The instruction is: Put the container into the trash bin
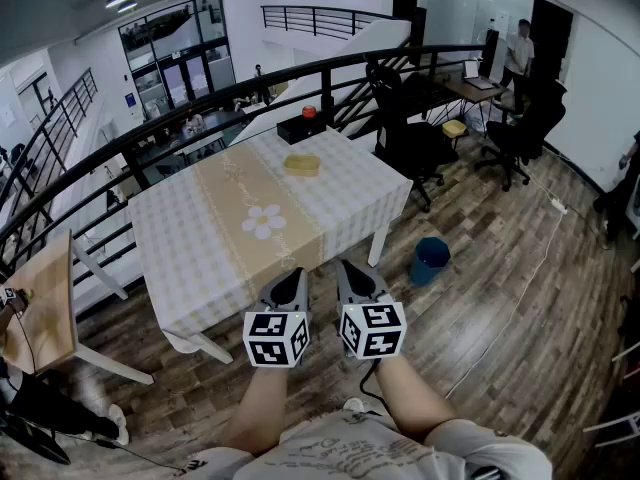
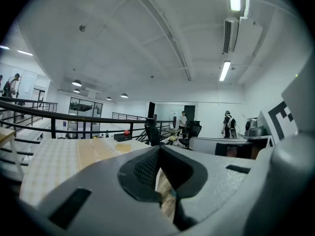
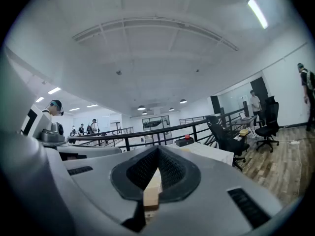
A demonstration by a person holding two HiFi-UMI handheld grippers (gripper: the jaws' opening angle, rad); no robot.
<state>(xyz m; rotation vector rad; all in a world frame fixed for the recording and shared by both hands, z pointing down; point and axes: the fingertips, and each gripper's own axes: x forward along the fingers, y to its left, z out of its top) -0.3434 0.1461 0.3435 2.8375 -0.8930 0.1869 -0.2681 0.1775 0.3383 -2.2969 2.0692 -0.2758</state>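
A flat yellow container lies on the far part of a table covered with a checked cloth; it also shows as a small yellow shape in the left gripper view. A blue trash bin stands on the wooden floor by the table's right corner. My left gripper and right gripper hover side by side at the table's near edge, well short of the container. Both point roughly level toward the table. The left gripper and right gripper are each shut, with nothing between the jaws.
A black box with a red object sits at the table's far edge against a black railing. Black office chairs stand right of the table. A wooden side table is at the left. A person stands at a far desk.
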